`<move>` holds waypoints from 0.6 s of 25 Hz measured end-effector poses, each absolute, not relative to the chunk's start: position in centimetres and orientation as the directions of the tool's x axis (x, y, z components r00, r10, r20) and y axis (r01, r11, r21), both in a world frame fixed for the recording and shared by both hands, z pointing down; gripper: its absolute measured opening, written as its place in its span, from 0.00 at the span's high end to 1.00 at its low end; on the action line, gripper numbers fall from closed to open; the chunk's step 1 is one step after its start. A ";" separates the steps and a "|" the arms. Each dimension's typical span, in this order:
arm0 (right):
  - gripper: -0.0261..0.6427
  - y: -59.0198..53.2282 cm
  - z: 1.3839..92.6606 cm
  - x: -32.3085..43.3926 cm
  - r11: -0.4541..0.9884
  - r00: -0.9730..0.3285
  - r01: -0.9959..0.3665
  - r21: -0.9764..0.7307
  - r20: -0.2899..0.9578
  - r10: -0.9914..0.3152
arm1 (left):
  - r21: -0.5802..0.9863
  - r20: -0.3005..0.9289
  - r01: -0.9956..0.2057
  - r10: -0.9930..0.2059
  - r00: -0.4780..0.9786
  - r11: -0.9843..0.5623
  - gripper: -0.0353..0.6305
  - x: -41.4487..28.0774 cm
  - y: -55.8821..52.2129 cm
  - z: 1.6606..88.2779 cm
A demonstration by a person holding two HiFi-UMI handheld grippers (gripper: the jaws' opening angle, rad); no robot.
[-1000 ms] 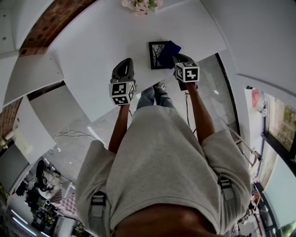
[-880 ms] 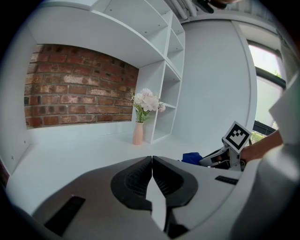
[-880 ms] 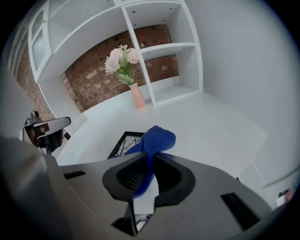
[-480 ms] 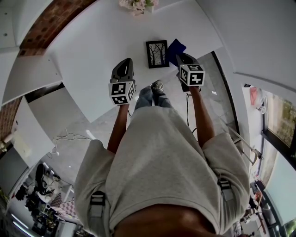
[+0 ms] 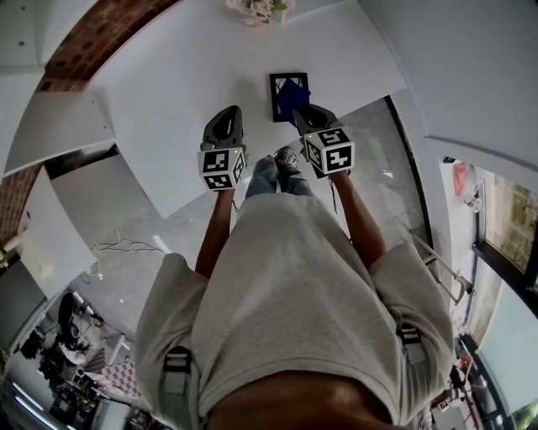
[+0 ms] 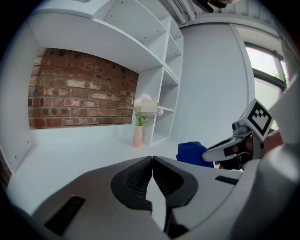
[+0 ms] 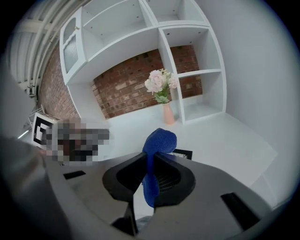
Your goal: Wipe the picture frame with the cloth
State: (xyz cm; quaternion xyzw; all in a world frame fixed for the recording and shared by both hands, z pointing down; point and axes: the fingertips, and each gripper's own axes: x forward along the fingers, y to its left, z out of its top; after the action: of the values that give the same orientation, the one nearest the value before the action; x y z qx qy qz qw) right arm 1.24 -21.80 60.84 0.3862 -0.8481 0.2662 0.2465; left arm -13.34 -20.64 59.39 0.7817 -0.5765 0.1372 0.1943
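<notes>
The picture frame appears to lie flat on the white counter, near its front edge, with its long axis running 12 to 6 o'clock in the head view. The blue cloth covers the frame's middle and right side there, leaving the left border and the corners showing. Whether the cloth actually presses on the glass cannot be told. The right gripper has its jaws closed on the cloth. A bunched fold stands up past the tips and a tail hangs down between them, and a corner of the frame peeks out just behind. From these jaws the frame lies at 12 o'clock, directly ahead and right beside the tips, so this is clearly the nearer hand. A wiping stroke would probably run along the 12 to 6 line. The left gripper holds nothing, its jaws pressed together, and it hovers over bare counter, with the frame off at about 2 o'clock. A vase of flowers stands well apart at 12 o'clock, at the back of the counter.
</notes>
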 end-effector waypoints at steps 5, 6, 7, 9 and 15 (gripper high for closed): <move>0.87 -20.4 61.9 -2.5 0.604 -0.644 -0.729 -0.321 0.619 -0.449 | 0.140 0.444 -0.963 -0.855 0.268 -0.229 0.92 -14.5 -19.9 59.4; 0.87 -20.3 62.4 -2.9 0.606 -0.649 -0.724 -0.330 0.623 -0.436 | 0.138 0.446 -0.965 -0.856 0.262 -0.223 0.92 -14.7 -19.7 59.5; 0.87 -20.2 63.0 -3.3 0.606 -0.651 -0.721 -0.337 0.629 -0.425 | 0.137 0.447 -0.967 -0.857 0.256 -0.217 0.92 -15.0 -19.6 59.5; 0.87 -20.2 64.4 -3.6 0.594 -0.648 -0.723 -0.353 0.645 -0.405 | 0.135 0.450 -0.969 -0.859 0.244 -0.205 0.92 -15.6 -19.3 59.6; 0.87 -20.4 69.2 -1.6 0.513 -0.593 -0.774 -0.371 0.707 -0.384 | 0.130 0.456 -0.973 -0.860 0.230 -0.191 0.92 -16.2 -19.0 59.7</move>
State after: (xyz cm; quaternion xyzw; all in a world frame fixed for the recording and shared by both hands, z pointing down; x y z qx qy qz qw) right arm -1.57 -20.35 69.22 0.3520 -0.8228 0.3459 0.2818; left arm -16.18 -19.01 59.72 0.7584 -0.6043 0.1418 0.1990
